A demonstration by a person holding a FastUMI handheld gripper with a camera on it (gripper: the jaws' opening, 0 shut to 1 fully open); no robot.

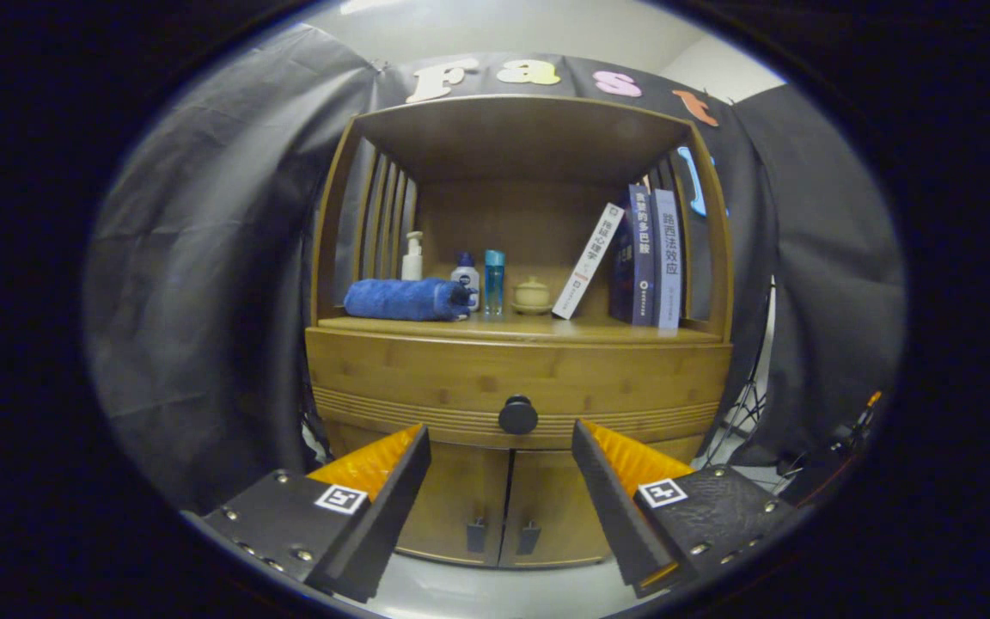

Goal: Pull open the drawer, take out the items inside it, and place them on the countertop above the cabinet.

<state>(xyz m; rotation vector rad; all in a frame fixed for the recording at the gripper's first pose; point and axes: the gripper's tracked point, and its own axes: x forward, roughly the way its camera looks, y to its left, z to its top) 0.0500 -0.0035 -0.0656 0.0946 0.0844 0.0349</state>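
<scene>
A bamboo cabinet stands ahead of me. Its drawer (pixel 426 378) is closed, with a round dark knob (pixel 517 415) at the middle of its front. My gripper (pixel 500 438) is open, its two fingers spread wide and held a short way in front of the cabinet; the knob lies just beyond them, a little above the gap. Nothing is between the fingers. The countertop (pixel 538 327) above the drawer carries a rolled blue towel (pixel 405 299) at the left. The drawer's contents are hidden.
On the countertop also stand a white pump bottle (pixel 412 256), two small bottles (pixel 479 281), a small lidded pot (pixel 532 294) and several books (pixel 641 258) at the right. Two lower doors (pixel 504 507) with small handles sit under the drawer. Black cloth hangs all around.
</scene>
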